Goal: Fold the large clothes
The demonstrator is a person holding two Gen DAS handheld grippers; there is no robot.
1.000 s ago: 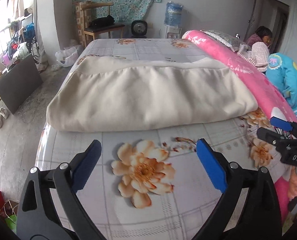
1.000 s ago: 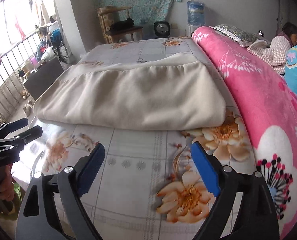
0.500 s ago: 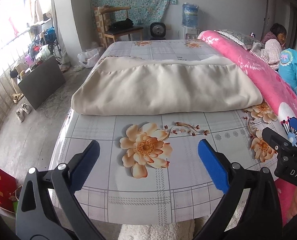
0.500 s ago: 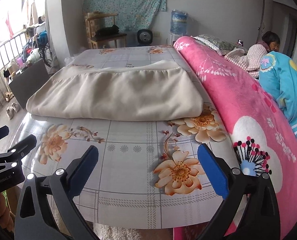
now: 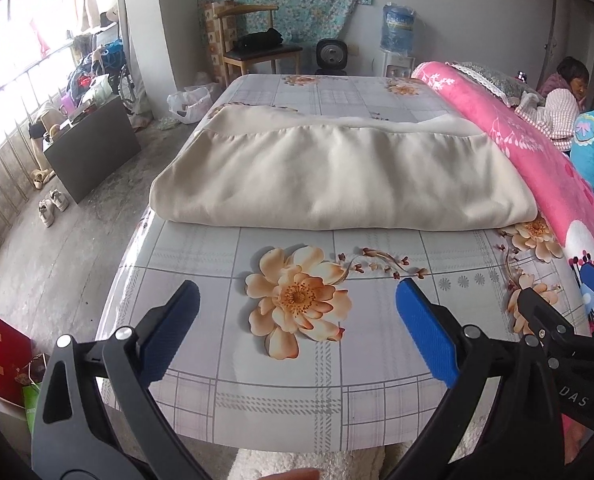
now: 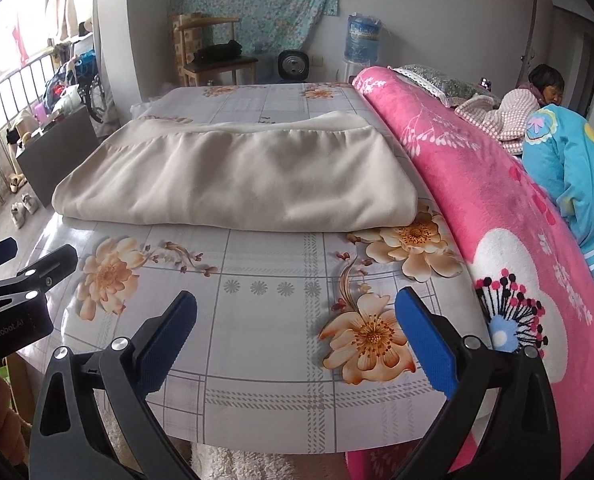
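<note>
A large cream cloth lies folded in a thick rectangle across the middle of the flowered table; it also shows in the right wrist view. My left gripper is open and empty, held over the table's near edge, well short of the cloth. My right gripper is open and empty too, over the near right part of the table. Each gripper shows at the side of the other's view: the right one, the left one.
A rolled pink blanket runs along the table's right side, with a person and a blue blanket behind it. A chair, a fan and a water dispenser stand at the far wall. Floor clutter lies at the left.
Both grippers have drawn back from the folded cloth toward the table's near edge, staying open and empty. The cloth has not moved.
</note>
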